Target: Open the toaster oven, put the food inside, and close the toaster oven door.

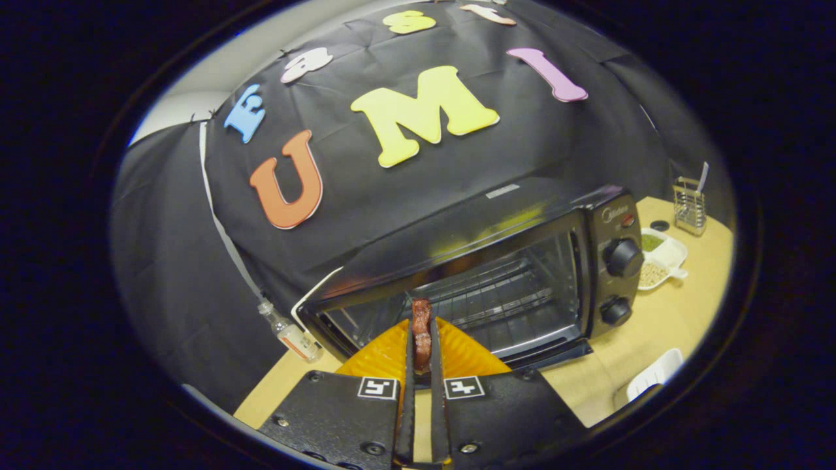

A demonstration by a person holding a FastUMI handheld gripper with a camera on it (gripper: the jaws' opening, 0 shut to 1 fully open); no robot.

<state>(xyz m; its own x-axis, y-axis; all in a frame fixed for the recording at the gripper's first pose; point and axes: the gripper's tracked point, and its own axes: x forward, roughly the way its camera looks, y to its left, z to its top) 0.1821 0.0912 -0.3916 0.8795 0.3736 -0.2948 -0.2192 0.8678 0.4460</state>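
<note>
Gripping a thin reddish-brown strip of food (421,331), the gripper (422,356) is held just before the oven (470,274); both fingers are pressed flat on the strip, with only a narrow gap left between them; the strip is held upright, its top end reaching past the fingertips. An orange plate (385,356) is seen under the fingers, spread to either side of them and lying close before the oven's lower front. Through the oven's front a wire rack (496,297) can be made out inside; whether the door is open cannot be told for certain. Two dark knobs (624,258) are set one above the other on the oven's right panel. A small bottle (290,333) is tilted at the oven's left corner, near the black cloth. Beyond the oven's right side, on the wooden table (653,326), a white tray (661,260) with greenish and pale contents is seen; a wire holder (690,207) is stood further back; a white ridged object (655,373) is lying nearer, well apart from the oven.
</note>
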